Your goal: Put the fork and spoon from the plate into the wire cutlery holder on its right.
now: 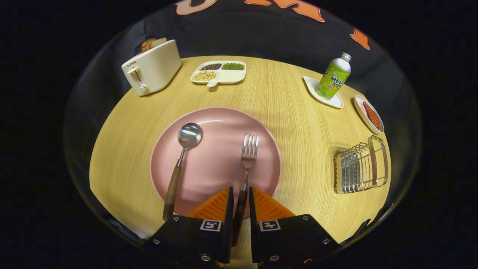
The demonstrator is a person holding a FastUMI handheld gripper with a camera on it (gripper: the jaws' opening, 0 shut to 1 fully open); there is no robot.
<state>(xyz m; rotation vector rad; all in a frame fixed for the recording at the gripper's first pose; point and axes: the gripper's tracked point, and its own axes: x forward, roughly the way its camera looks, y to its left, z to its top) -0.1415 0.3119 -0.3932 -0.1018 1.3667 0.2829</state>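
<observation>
Gripper (241, 201) fingers narrowly parted around the one fork (247, 160) handle, grip uncertain, one spoon (182, 160) left on pink plate (216, 116), wire cutlery holder (360, 166) at right, toaster (151, 67) upper left marked SUPOR.

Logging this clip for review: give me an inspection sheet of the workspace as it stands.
Surface: round wooden table.
Job's things: fork and spoon lie on the pink plate; wire cutlery holder to its right holds nothing.
Clutter: toaster with bread, divided tray of beans, soda bottle on a coaster, small dish.
Gripper: fingers flank the fork's handle, narrow gap each side; contact unclear.
Cables: nothing seen.
Surroundings: black cloth wall.
</observation>
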